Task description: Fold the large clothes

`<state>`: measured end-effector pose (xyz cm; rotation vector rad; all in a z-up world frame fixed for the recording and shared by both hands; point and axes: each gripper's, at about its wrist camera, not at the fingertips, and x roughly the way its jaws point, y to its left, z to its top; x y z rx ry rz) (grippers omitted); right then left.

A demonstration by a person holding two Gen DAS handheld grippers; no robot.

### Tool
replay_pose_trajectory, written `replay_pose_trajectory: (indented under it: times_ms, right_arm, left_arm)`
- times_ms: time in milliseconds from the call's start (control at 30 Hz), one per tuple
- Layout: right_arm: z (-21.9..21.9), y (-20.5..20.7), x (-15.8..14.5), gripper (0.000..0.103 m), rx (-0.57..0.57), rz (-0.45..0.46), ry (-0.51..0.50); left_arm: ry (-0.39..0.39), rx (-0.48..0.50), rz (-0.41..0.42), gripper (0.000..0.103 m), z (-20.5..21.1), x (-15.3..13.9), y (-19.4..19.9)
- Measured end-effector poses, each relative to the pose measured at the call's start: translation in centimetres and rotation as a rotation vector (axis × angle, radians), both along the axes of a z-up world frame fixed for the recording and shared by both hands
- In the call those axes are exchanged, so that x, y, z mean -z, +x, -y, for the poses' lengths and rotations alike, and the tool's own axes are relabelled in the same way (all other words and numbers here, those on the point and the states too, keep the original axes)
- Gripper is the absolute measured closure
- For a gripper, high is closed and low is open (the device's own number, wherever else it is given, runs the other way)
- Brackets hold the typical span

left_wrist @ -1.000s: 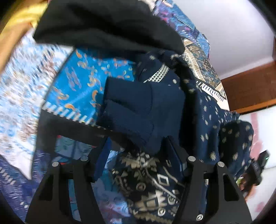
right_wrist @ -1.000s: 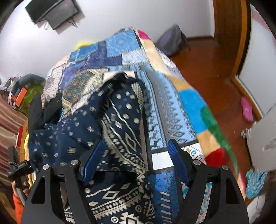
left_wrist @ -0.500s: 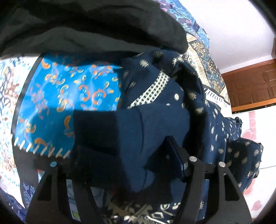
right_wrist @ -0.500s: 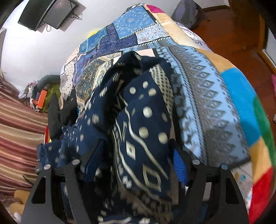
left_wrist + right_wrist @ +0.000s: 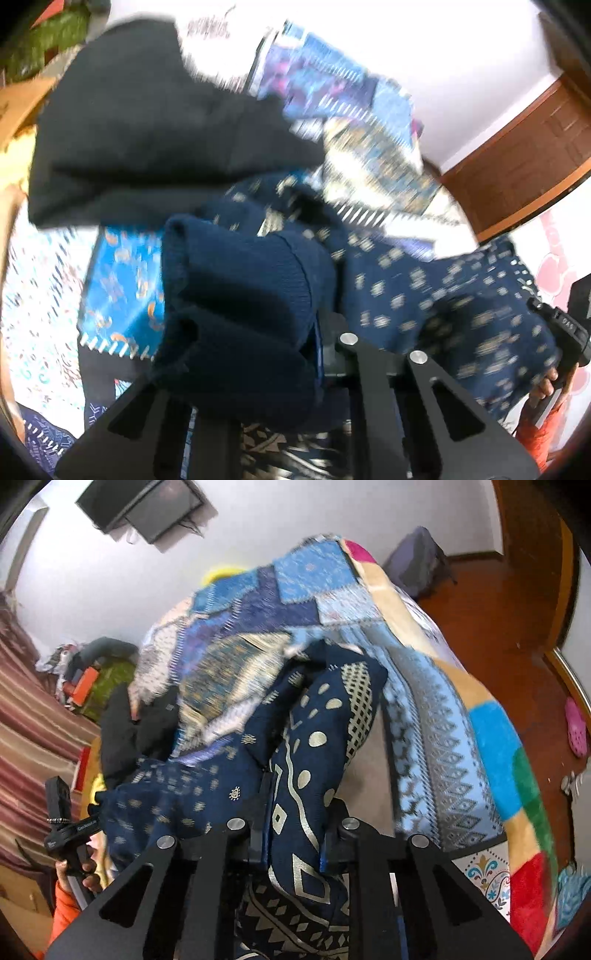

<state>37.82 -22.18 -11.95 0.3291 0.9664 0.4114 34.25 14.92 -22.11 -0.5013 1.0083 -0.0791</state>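
The left tool (image 5: 236, 354) is pinching a thick navy knit fold (image 5: 243, 295) of the large garment, and the bunched cloth is hiding the tool's left finger almost entirely, so only the blue pad (image 5: 318, 347) of the other finger is showing as a thin strip at the fold's edge. The right tool (image 5: 293, 834) is clamping a navy panel printed with pale dots and diamonds (image 5: 314, 746), the cloth filling the gap between its 2 fingers and spilling below the frame, where its lower edge is being cut off. Between the 2 grips, the navy garment with small gold motifs (image 5: 424, 295) is hanging in a loose swag over the patchwork bedspread (image 5: 436, 709) on the bed; motion blur is smearing its pattern in the left wrist view, so its exact folds are hard to read. A black garment (image 5: 147, 125) is lying crumpled on the bed beyond the knit fold, its far side running out of view. In the right wrist view the left handle and its small camera (image 5: 59, 805) are showing at the frame's left edge, with fingers (image 5: 86, 871) wrapping the grip and the rest of the hand being cut off. A dark screen (image 5: 144, 506) is hanging on the wall, and a pink shoe (image 5: 576, 727) is lying on the wooden floor (image 5: 491, 602).
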Motion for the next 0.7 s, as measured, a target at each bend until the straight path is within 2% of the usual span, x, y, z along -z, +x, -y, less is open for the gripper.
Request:
replay_pose_trajectory:
  times_ms: [267, 400, 533, 700]
  right_arm:
    - [-4.0, 0.7, -6.8, 0.088, -0.087, 0.186, -0.031]
    - [-5.4, 2.2, -9.0, 0.088, -0.097, 0.256, -0.020]
    - [-6.9, 4.3, -10.2, 0.088, -0.091, 0.308, -0.041]
    - [-7.6, 7.0, -8.9, 0.088, -0.067, 0.294, -0.028]
  left_arm:
    - [0.088, -0.006, 0.248, 0.091, -0.2, -11.2, -0.7]
    - [0.156, -0.022, 0.336, 0.091, -1.2, -14.9, 0.0]
    - [0.212, -0.052, 0.370, 0.091, -2.9, -16.3, 1.2]
    - [0.206, -0.085, 0.335, 0.091, -5.6, -14.7, 3.8]
